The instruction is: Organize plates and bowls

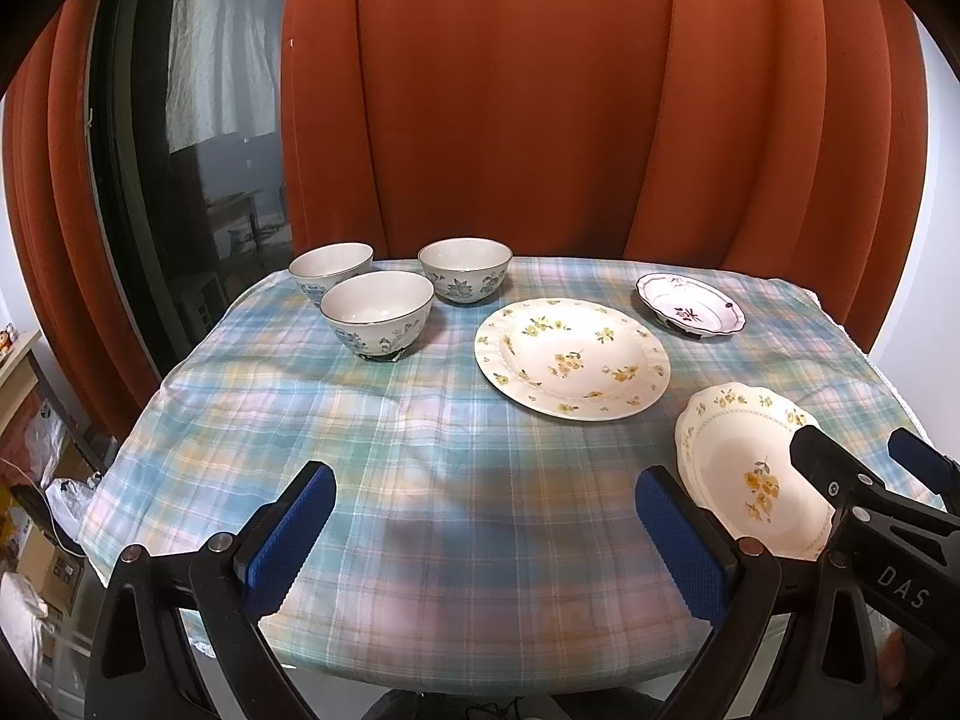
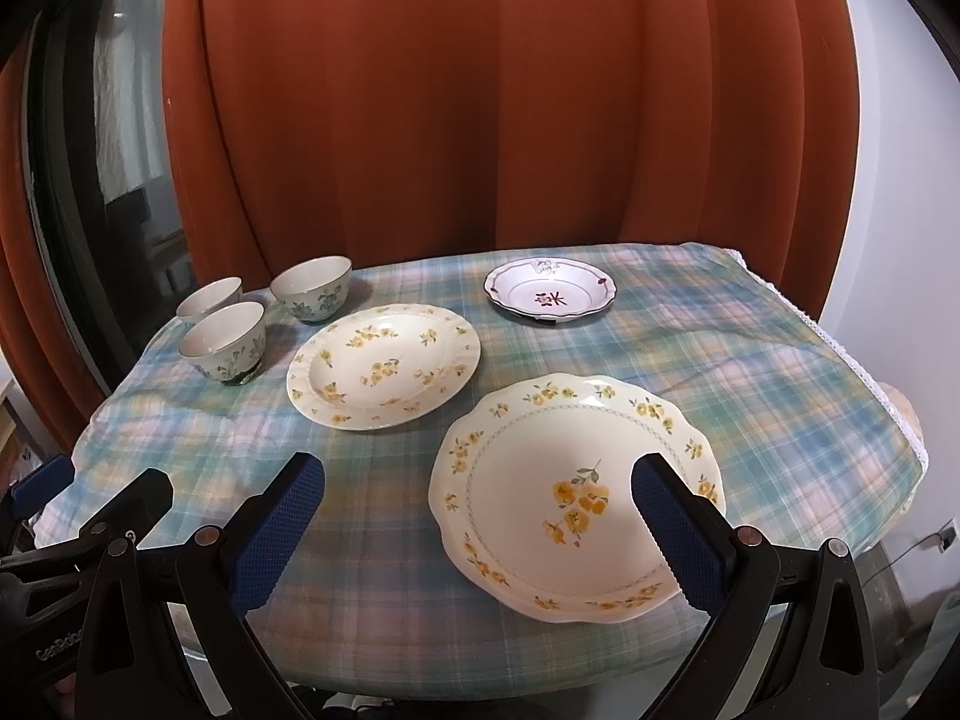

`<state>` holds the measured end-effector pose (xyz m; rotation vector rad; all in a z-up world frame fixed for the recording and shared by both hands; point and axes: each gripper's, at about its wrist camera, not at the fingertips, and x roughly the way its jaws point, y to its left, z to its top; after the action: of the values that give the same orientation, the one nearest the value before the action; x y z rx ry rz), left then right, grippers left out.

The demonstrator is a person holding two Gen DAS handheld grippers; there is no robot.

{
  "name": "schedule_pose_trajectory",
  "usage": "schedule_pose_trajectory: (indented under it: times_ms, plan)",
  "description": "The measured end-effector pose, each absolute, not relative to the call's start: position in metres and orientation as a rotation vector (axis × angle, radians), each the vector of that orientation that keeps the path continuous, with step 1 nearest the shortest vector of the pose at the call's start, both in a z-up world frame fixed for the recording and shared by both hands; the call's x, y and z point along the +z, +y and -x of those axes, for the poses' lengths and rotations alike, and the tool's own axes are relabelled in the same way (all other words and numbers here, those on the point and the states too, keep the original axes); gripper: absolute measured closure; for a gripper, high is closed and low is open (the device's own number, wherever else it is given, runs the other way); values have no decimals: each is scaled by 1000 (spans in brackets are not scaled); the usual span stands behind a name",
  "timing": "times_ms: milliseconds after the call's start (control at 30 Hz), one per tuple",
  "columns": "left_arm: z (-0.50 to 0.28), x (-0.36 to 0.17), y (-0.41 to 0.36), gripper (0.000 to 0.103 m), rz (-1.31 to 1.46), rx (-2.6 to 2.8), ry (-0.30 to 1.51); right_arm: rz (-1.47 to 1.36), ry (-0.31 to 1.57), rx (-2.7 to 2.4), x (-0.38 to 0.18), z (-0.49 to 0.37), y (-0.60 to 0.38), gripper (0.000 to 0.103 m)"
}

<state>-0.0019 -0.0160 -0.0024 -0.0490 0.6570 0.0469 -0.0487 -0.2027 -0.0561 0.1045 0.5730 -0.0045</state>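
Note:
Three blue-flowered bowls [image 1: 378,312] [image 2: 225,342] stand grouped at the far left of the plaid-covered table [image 1: 420,450]. A round yellow-flowered plate [image 1: 570,357] [image 2: 384,366] lies mid-table. A scalloped yellow-flowered plate [image 1: 750,468] [image 2: 576,492] lies near the right front edge. A small white dish with purple trim [image 1: 690,306] [image 2: 549,291] sits at the far right. My left gripper [image 1: 486,516] hovers open over bare cloth near the front. My right gripper [image 2: 480,516] is open, its right finger above the scalloped plate; it also shows in the left wrist view [image 1: 870,462].
Orange curtains [image 1: 510,90] hang behind the table. A dark glass door [image 1: 180,150] stands at the left, with boxes and bags [image 1: 42,480] on the floor beside the table. The cloth's lace edge [image 2: 840,336] marks the right side.

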Motion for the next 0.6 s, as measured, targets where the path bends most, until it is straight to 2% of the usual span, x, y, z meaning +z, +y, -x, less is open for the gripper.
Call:
schedule_pose_trajectory:
  times_ms: [600]
  plan:
    - [2,-7,-18,2,39,46,663,-102,582,-6,-57,48,-203,0]
